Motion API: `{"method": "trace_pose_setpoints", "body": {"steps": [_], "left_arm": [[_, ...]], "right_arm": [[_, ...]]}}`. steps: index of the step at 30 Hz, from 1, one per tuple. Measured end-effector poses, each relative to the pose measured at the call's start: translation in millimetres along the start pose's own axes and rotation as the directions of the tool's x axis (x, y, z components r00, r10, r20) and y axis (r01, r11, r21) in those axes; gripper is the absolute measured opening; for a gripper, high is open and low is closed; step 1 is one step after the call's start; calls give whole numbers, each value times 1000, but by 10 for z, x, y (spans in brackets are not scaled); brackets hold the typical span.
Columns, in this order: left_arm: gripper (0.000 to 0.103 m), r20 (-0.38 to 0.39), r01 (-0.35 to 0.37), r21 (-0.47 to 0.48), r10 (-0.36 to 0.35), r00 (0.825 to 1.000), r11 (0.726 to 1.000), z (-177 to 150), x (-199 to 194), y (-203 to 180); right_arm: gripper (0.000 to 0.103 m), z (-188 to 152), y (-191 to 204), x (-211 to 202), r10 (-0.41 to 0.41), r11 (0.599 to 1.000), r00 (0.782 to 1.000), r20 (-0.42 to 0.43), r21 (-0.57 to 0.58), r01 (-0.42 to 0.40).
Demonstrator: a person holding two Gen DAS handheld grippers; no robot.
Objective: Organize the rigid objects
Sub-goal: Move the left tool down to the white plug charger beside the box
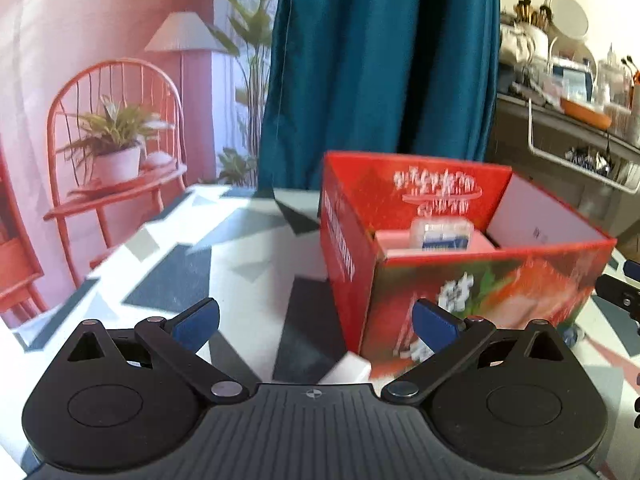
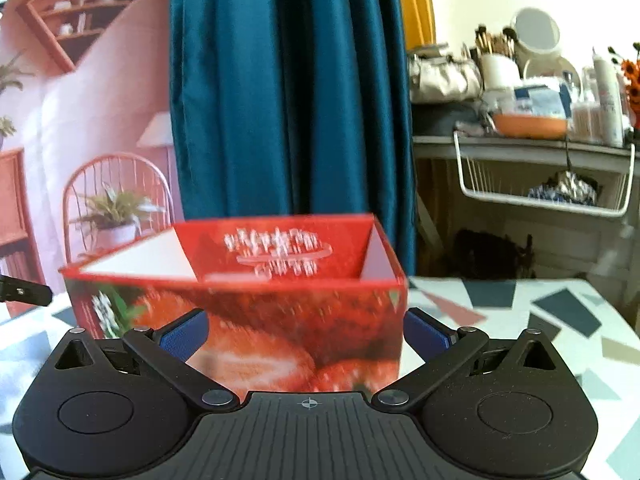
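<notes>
Where the light hits it, the red box (image 1: 460, 280) looks smooth and shiny, made of stiff card with sharp square corners. Strawberry pictures and white writing cover its sides, and the inside walls are plain white. The box stands upright on the table (image 1: 248, 264), which has a flat top with grey, white and pink pointy shapes.

Behind the box hangs a long blue curtain (image 1: 380, 60) with soft folds. To the left of the box is a pink wall picture showing a chair with a plant. To the right of the box is a shelf full of jars and brushes, with a white wire basket (image 2: 544, 196) under it.

The box is open on top. Inside it sits a small clear pack (image 1: 442, 234) with a blue label.

The left gripper (image 1: 316, 324) is spread wide, with the box's corner just ahead of it. The right gripper (image 2: 306, 332) is spread wide too, with the box's front between its blue pads, not pinched.
</notes>
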State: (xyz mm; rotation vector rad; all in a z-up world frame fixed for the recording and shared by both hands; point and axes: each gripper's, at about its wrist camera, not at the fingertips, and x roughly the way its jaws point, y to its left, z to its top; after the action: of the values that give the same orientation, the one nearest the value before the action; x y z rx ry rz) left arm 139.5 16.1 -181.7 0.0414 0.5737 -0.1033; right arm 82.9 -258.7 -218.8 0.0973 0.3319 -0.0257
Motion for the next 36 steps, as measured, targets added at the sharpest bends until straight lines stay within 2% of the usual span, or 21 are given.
{"method": "trace_pose_setpoints", "body": {"steps": [3, 6, 9, 12, 18, 21, 23, 24, 26, 27, 30, 34, 36], "left_arm": [[103, -30, -40, -17, 39, 999, 999, -112, 35, -24], [103, -35, -29, -2, 29, 999, 1000, -181, 58, -70], [103, -2, -69, 38, 69, 998, 997, -219, 35, -110], [103, -16, -75, 34, 75, 997, 997, -243, 77, -85], [103, -57, -89, -4, 89, 994, 996, -296, 147, -41], [103, -50, -91, -11, 91, 995, 996, -308, 144, -20], [103, -50, -94, -17, 94, 994, 995, -314, 142, -13], [103, -52, -97, -23, 96, 994, 995, -321, 149, -2], [103, -61, -98, -37, 95, 994, 995, -326, 174, 19], [103, -63, -99, -39, 97, 993, 994, -330, 182, 20], [103, -63, -99, -31, 97, 993, 995, -341, 194, 8], [103, -70, -91, -33, 88, 994, 995, -342, 214, 3], [103, -70, -90, -31, 88, 994, 995, -353, 206, -2]], "right_arm": [[103, -88, 32, 109, -30, 999, 999, -27, -26, 30], [103, -176, 121, 258, -96, 994, 992, -80, -66, 91], [103, -303, 133, 376, -126, 992, 983, -134, -36, 122], [103, -337, 105, 390, -158, 987, 978, -139, -16, 158], [103, -377, 8, 410, -95, 993, 973, -211, 47, 107], [102, -389, -57, 473, -83, 991, 959, -269, 78, 108], [101, -400, -99, 475, -90, 986, 958, -273, 110, 125], [99, -402, -120, 480, -94, 983, 956, -277, 123, 133], [85, -415, -157, 522, -100, 979, 946, -307, 139, 149], [74, -428, -164, 567, -108, 977, 936, -335, 138, 162], [73, -435, -83, 614, -147, 980, 925, -349, 78, 185], [53, -440, -2, 632, -155, 985, 924, -350, 16, 172], [53, -441, 12, 619, -133, 989, 928, -348, 14, 147]]}}
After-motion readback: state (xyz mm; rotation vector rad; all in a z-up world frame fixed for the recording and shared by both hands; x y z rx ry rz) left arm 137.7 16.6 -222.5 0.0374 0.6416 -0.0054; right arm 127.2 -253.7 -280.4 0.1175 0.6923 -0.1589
